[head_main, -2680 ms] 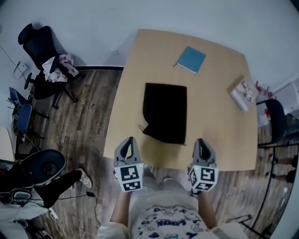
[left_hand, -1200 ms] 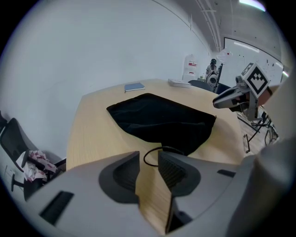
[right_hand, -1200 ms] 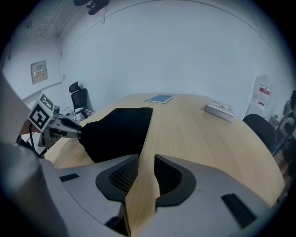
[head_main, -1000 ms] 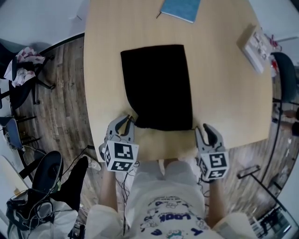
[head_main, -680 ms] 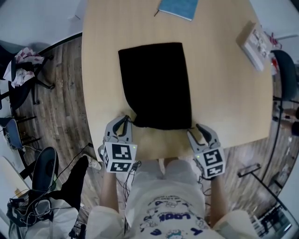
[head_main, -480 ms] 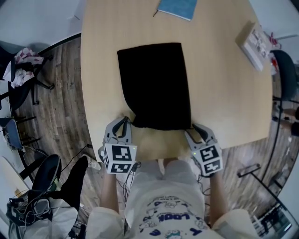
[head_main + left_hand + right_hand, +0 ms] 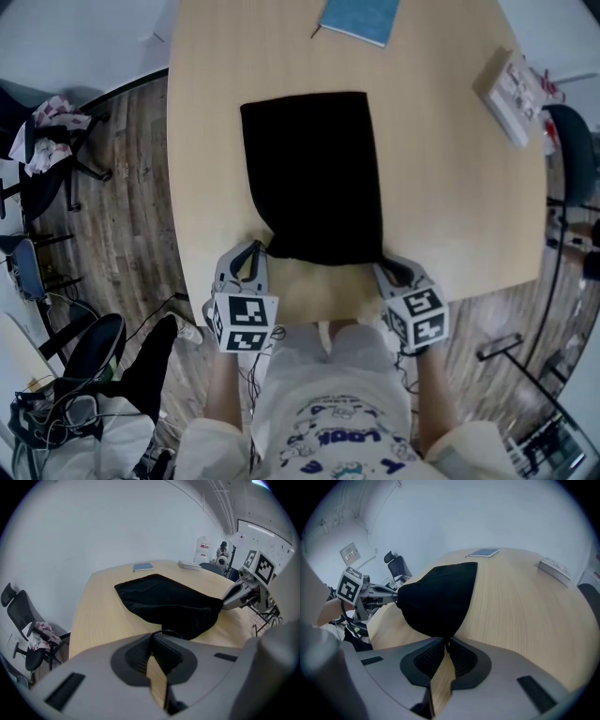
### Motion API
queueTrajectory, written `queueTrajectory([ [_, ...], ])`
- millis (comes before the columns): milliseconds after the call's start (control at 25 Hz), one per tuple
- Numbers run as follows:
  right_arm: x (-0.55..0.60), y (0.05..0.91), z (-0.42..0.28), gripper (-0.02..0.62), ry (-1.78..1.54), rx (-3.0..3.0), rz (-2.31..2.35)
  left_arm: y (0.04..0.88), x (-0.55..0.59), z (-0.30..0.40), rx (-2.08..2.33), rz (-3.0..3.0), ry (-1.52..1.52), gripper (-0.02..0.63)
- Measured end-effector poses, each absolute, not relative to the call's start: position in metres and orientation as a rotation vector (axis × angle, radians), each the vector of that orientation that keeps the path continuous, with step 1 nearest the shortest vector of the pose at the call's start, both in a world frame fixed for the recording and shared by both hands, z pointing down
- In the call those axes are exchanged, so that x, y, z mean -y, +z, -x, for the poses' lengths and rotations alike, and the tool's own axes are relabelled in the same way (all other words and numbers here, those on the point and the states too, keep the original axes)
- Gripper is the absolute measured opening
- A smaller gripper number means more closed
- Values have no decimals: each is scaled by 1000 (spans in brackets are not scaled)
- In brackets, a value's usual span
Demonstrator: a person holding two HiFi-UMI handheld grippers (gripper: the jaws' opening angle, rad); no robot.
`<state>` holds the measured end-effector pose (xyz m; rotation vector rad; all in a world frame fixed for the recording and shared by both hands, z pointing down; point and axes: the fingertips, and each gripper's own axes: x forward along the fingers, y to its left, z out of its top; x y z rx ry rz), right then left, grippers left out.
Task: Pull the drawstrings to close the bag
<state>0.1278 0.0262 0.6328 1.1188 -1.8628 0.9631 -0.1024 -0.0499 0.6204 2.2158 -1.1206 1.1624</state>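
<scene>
Head view: the black bag [image 7: 314, 173] lies mid-table [image 7: 450, 169]. The left gripper [image 7: 251, 255] sits at its 7 o'clock corner and the right gripper [image 7: 394, 270] at its 5 o'clock corner. The shirt [image 7: 328, 436] lettering is upside down and too small to read.

Left gripper view: the pads are pressed together on a thin black drawstring [image 7: 168, 632] that loops out at 12 o'clock.

Right gripper view: the jaws have just been closing and now pinch the bag's dark corner. Cord or cloth, I can't separate them. The wall notice [image 7: 349, 553] at 10 o'clock is unreadable.
</scene>
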Motion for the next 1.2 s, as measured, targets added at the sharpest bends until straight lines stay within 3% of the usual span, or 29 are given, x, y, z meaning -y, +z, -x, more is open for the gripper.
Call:
queueTrajectory([
  [640, -37, 606, -135, 29, 1022, 1850, -1082, 596, 60, 137, 1400, -1994, 1094, 5],
  [1040, -67, 604, -130, 31, 1050, 1868, -1004, 588, 35, 104, 1297, -2085, 1057, 5],
  [1200, -79, 618, -128, 69, 1036, 1816, -1035, 589, 24, 96, 1281, -2098, 1050, 5],
])
